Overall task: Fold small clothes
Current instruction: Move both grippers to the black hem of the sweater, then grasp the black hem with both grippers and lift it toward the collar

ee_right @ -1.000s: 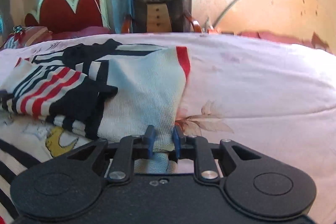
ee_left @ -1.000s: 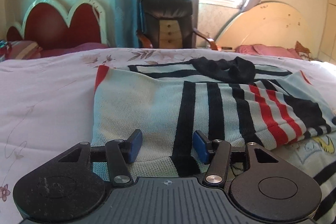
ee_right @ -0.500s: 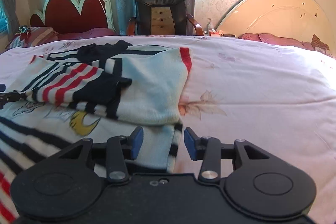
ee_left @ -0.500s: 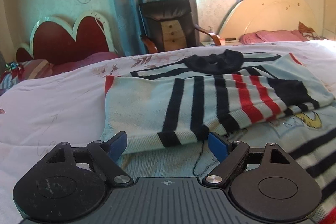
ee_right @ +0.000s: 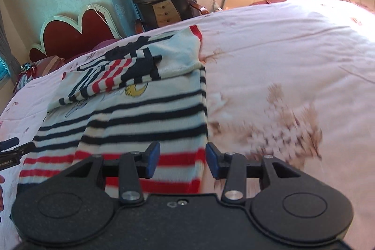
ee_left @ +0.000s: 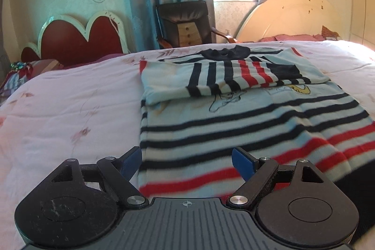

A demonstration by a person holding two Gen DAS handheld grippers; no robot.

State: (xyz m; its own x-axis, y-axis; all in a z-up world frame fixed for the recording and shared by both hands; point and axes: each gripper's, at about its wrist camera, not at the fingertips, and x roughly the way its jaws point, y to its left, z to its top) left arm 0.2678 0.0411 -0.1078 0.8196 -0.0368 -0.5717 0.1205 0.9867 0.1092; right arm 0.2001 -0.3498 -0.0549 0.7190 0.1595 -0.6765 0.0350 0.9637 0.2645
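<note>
A small light-blue sweater (ee_left: 234, 114) with navy and red stripes and a cartoon print lies flat on the bed. Its upper part and sleeves (ee_left: 234, 76) are folded down over the chest. My left gripper (ee_left: 187, 158) hovers open and wide over the hem's left edge, with nothing between its pads. In the right wrist view the sweater (ee_right: 152, 109) runs up and to the left. My right gripper (ee_right: 182, 156) stands open above the hem's right corner, its pads apart from the cloth. A left gripper fingertip (ee_right: 9, 143) shows at that view's left edge.
The sweater rests on a pink floral quilt (ee_left: 70, 109) that spreads wide to both sides. Behind the bed stand a red heart-shaped headboard (ee_left: 77, 39), a black leather chair (ee_left: 185, 22) with a small wooden drawer chest on it, and a round cream headboard (ee_left: 293, 15).
Both grippers let go of the folded-down upper part, opened and drew back toward the hem. The right gripper also rolled, so its view now tilts.
</note>
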